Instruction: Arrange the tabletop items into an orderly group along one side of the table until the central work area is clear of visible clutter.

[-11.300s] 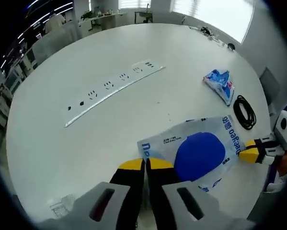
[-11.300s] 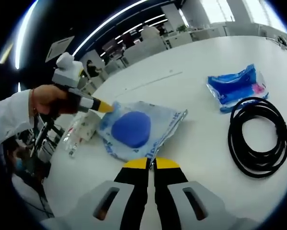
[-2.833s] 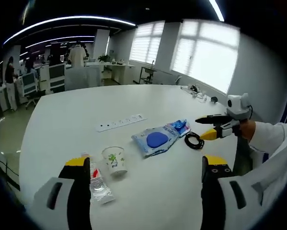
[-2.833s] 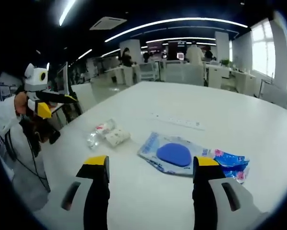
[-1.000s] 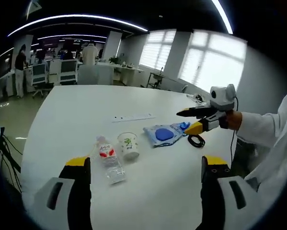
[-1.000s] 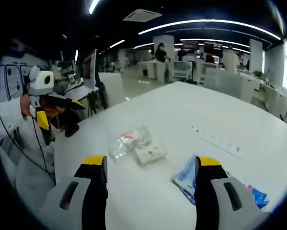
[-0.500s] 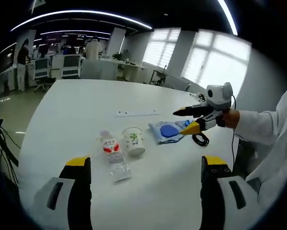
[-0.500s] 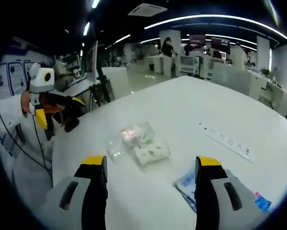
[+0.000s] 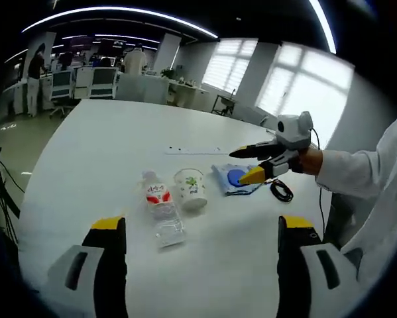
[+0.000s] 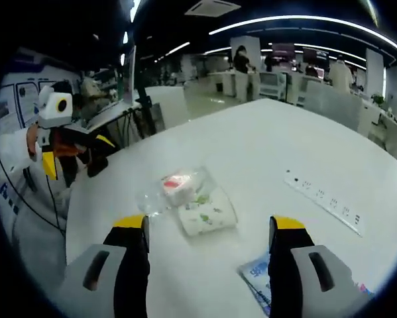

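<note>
**A:** Where do the two grippers stand?

**B:** Both are released, jaws spread wide, nothing between them. In the left gripper view, the left gripper (image 9: 201, 232) hangs above the near edge of the white table (image 9: 85, 146). In the right gripper view, the right gripper (image 10: 206, 232) is likewise spread over the table (image 10: 264, 139).

**A:** What lies ahead of the left gripper?

**B:** A clear plastic bottle (image 9: 162, 211) with a red label lies on its side just ahead, between the jaws and a little toward the left one. Just beside it, further on, a paper cup (image 9: 190, 189) printed with green leaves lies tipped over. Beyond the cup, toward the right jaw, sits a blue packet (image 9: 232, 179), with a black cable coil (image 9: 282, 191) near it. A white power strip (image 9: 193, 151) lies further off, past all of these.

**A:** Does the other gripper show there?

**B:** Yes, the right gripper (image 9: 246, 164) comes in from the right, held by a hand (image 9: 309, 161) in a white sleeve, its yellow tips apart and hovering over the blue packet.

**A:** And from the right gripper?

**B:** The bottle (image 10: 173, 187) and cup (image 10: 207, 213) lie side by side, touching, just ahead between the jaws. The blue packet (image 10: 259, 275) sits close by the right jaw, and the power strip (image 10: 324, 201) runs beyond that jaw. Far to the left, the left gripper (image 10: 75, 151) is held well off the table's edge, tips apart.
</note>
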